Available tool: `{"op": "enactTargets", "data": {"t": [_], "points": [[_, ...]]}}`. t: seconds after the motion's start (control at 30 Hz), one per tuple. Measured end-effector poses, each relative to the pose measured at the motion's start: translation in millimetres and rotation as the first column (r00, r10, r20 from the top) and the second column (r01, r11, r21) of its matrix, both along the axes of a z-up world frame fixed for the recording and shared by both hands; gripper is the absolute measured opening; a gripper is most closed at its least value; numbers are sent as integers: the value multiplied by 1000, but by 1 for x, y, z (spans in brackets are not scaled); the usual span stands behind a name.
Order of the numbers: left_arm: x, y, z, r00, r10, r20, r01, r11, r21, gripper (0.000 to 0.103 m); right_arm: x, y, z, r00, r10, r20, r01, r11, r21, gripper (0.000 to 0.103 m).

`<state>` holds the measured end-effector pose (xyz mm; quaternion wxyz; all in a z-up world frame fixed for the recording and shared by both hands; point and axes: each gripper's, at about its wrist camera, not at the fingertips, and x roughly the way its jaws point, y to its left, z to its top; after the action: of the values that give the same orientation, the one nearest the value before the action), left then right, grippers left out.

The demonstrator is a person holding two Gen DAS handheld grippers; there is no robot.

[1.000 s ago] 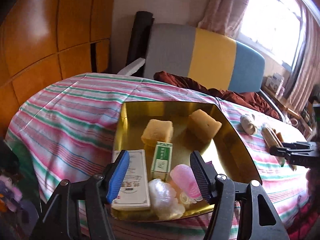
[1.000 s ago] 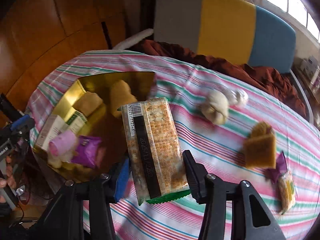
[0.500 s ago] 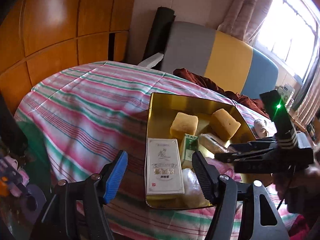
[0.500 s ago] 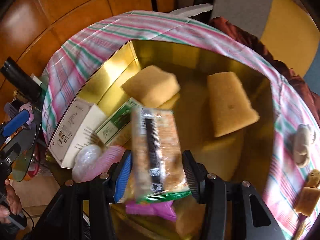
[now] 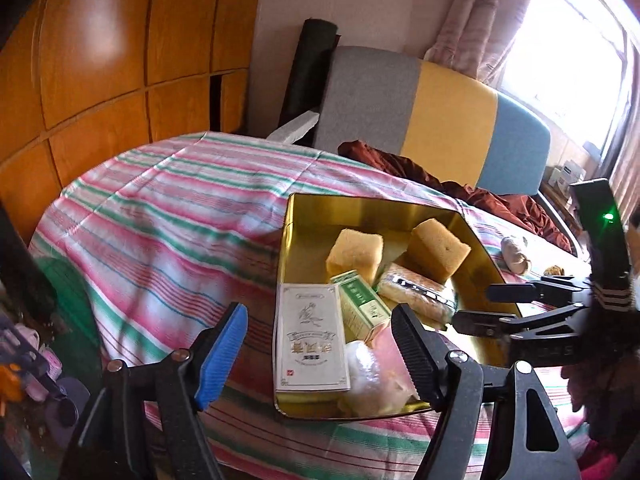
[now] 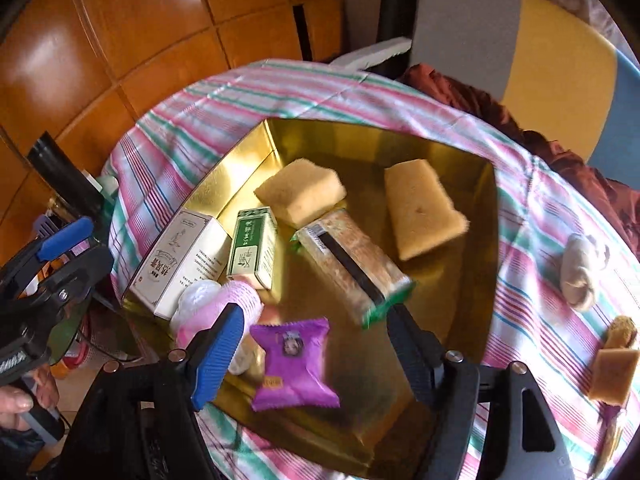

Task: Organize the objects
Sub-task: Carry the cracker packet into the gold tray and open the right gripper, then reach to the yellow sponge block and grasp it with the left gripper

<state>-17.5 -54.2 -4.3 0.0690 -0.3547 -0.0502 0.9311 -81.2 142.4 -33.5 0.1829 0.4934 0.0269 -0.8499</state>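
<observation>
Right tongs [image 6: 316,356]: jaws opening, nothing gripped. The cracker packet [image 6: 352,264] lies free on the floor of the gold tray [image 6: 472,240], its green end just beyond the black finger and clear of both pads. A purple sachet [image 6: 294,364] lies in the gap between the fingers, untouched.

Left tongs [image 5: 320,352]: jaws opening, empty, hovering over the near edge of the tray [image 5: 476,240]. A white carton [image 5: 310,344] appears between the fingers but lies below them on the tray.

Tray contents, from the right wrist view: white carton [image 6: 180,256] at the left corner; a green box [image 6: 252,248] just beside it; a pink cup [image 6: 236,304] and a clear wrapped item [image 6: 198,298] at the near left; two yellow sponges [image 6: 300,192] [image 6: 424,208] towards the far side. The cracker packet lies aslant between the green box and the right-hand sponge, one end touching the left-hand sponge.

Outside the tray, on the striped tablecloth [image 6: 540,300] covering the table: a pale bundled item [image 6: 580,268] and a further sponge [image 6: 612,376], both well apart from the tray on its right.

A striped chair back [image 5: 436,116] stands behind the table.
</observation>
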Motion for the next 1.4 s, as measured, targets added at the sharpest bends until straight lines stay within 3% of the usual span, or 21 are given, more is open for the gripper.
{"op": "enactTargets", "data": {"t": [0.37, 0.5, 0.67, 0.83, 0.93, 1.07, 1.13, 1.2, 1.27, 1.4], "points": [[6, 46, 22, 994, -105, -42, 103, 994, -47, 80, 48, 105, 27, 974, -210, -88, 212, 977, 20, 82], [8, 71, 26, 985, -166, -47, 163, 985, -60, 84, 64, 157, 25, 942, -326, -84, 329, 944, 34, 82], [8, 108, 28, 964, -262, -37, 259, 963, -69, 86, 83, 229, 18, 875, -480, -67, 484, 873, 60, 82], [8, 147, 28, 934, -357, -17, 355, 932, -66, 90, 100, 307, 15, 766, -639, -74, 643, 761, 88, 83], [6, 173, 27, 910, -415, 3, 414, 908, -58, 91, 114, 356, 8, 665, -741, -90, 747, 662, 69, 83], [5, 211, 23, 875, -483, 26, 483, 871, -84, 91, 143, 411, -6, 452, -892, -22, 890, 452, -63, 84], [3, 232, 18, 858, -512, 46, 514, 853, -90, 91, 156, 427, -6, 370, -929, 10, 924, 367, -108, 84], [-2, 251, 12, 842, -534, 79, 539, 839, -70, 91, 163, 434, -5, 334, -942, 17, 937, 331, -110, 84], [-8, 271, 6, 826, -553, 109, 559, 829, -30, 91, 165, 435, -8, 325, -944, 45, 941, 319, -113, 84], [-18, 308, -5, 797, -583, 159, 590, 807, 3, 94, 161, 432, -12, 354, -932, 82, 932, 344, -114, 84]]}}
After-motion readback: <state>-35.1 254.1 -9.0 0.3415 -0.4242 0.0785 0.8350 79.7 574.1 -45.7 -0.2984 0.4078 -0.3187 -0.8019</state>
